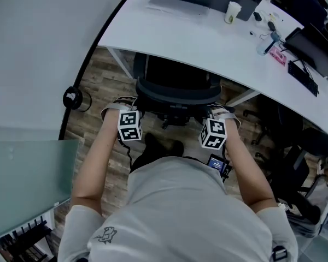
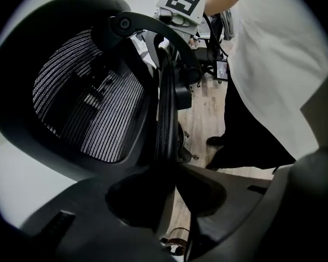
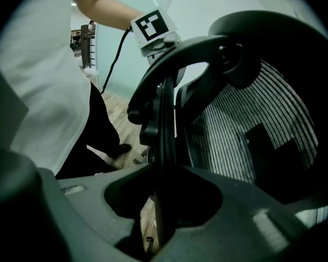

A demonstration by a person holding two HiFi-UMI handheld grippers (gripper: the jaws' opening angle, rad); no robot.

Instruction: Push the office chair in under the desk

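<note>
Two tongs (image 2: 172, 195) (image 3: 161, 198), one desk (image 1: 197, 42), one cup (image 1: 232, 12)

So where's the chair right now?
In the head view the office chair sits mid-picture, partly under the white desk's curved edge. The left gripper and right gripper are clamped on either side of its backrest.

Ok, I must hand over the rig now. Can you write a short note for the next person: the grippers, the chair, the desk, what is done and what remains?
Left gripper: shut on the backrest rim of the black mesh office chair, left side.
Right gripper: shut on the same rim, right side.
Chair: its seat is under the white curved desk; the backrest stands at the desk edge.
Done: chair is mostly in.
Left: probably a short push forward, then open both grippers and draw back.
</note>
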